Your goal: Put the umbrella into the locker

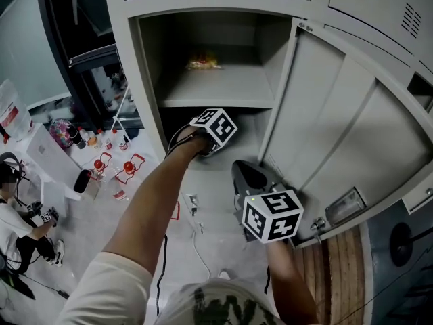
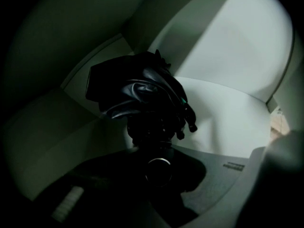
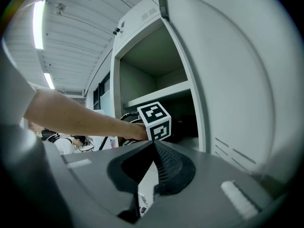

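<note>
The folded black umbrella (image 2: 142, 91) is inside the dim lower compartment of the grey locker (image 1: 152, 59), close to its back corner. My left gripper (image 2: 159, 169) is shut on the umbrella's handle end. In the head view its marker cube (image 1: 215, 127) sits at the mouth of that compartment, and the umbrella itself is hidden there. My right gripper (image 3: 153, 145) hangs outside the locker beside the open door (image 1: 338, 127). Its jaws meet at the tips with nothing between them, and they point towards the left cube (image 3: 155, 121).
The shelf (image 1: 216, 87) above the lower compartment carries a small yellow-orange packet (image 1: 203, 63). On the floor to the left stand several bottles (image 1: 111, 161), and a seated person (image 1: 17, 215) is at the far left. A white cable (image 1: 196, 239) lies on the floor below my arms.
</note>
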Demonstrator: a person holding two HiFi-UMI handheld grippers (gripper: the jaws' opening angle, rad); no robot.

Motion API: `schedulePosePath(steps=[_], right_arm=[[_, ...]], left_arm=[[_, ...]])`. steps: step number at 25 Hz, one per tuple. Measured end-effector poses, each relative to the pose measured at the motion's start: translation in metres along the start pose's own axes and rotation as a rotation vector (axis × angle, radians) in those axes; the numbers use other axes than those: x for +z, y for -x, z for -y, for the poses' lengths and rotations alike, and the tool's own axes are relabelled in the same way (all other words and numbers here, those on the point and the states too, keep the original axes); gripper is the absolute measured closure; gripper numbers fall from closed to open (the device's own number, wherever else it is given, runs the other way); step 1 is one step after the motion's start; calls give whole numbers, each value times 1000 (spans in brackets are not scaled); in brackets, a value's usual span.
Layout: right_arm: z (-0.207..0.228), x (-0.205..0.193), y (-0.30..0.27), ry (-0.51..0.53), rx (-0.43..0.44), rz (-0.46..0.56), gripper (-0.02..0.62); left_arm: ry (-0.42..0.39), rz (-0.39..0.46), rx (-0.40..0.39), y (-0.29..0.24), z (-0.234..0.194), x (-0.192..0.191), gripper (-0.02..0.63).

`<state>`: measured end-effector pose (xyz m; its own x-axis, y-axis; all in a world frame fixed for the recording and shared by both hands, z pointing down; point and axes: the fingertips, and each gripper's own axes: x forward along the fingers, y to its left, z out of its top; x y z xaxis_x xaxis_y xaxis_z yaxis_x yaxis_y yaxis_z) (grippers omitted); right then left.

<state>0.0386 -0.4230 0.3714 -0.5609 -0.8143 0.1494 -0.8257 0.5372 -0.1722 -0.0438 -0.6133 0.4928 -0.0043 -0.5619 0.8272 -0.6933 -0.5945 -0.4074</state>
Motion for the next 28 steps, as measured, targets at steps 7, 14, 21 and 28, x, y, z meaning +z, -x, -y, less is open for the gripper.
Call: schedulePosePath(steps=[7,14,21,28], right_arm=[[1,4,5,0,6,13,607],[0,6,13,2,7,18,607],[-3,3,19,-9,10,8,607],[-5,3,26,-53,-11,21,607]], left_arm=[[-73,-61,75,-2,-1,1,528],[-115,-51,134,-1,-5,1,506],[-3,17,36,9,3,3,416],[75,100,-66,26,24,6,305]])
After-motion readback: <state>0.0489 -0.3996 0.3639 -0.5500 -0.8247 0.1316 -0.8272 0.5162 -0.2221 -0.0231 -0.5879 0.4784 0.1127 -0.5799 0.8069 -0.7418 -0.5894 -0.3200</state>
